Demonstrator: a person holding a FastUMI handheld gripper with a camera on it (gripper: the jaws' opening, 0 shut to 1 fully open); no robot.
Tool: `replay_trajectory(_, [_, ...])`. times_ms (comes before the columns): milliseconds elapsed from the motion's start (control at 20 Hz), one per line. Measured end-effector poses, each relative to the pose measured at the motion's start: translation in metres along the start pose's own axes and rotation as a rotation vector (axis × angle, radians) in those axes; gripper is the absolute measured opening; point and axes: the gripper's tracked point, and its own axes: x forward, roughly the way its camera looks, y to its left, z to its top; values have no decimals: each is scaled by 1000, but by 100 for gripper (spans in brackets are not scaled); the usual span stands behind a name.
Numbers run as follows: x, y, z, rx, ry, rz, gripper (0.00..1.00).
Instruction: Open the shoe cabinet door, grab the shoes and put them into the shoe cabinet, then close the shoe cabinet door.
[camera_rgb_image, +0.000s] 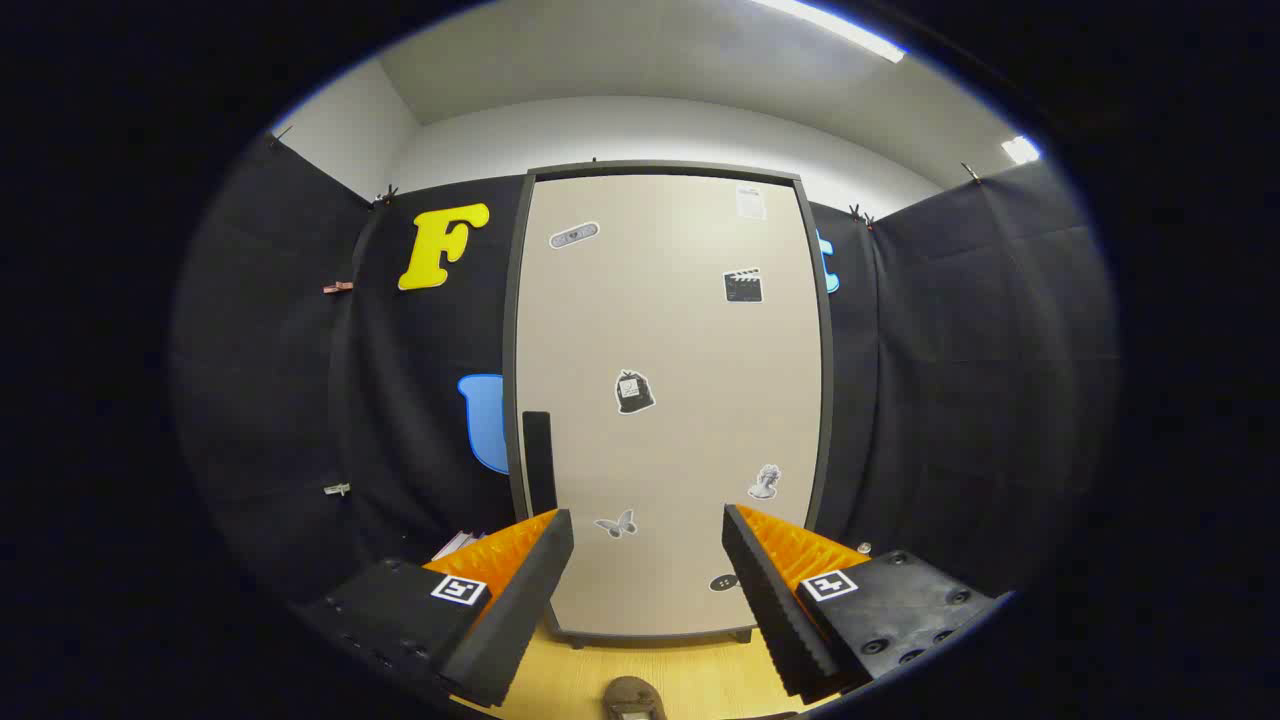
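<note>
Shoe cabinet door closed on wooden floor; tool spread apart, empty.

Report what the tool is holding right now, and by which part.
Nothing is held. The tool is open, its fingers spread apart with nothing between them, facing the closed shoe cabinet door beyond; the black handle is untouched.

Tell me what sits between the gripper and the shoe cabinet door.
Nothing: in the gripper view, the open gripper faces the closed cabinet door, with bare wooden floor between. A brown shoe lies below the fingers.
</note>
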Motion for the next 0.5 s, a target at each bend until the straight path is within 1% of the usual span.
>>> replay_trajectory(500, [2, 14, 0, 2, -9, -4, 98])
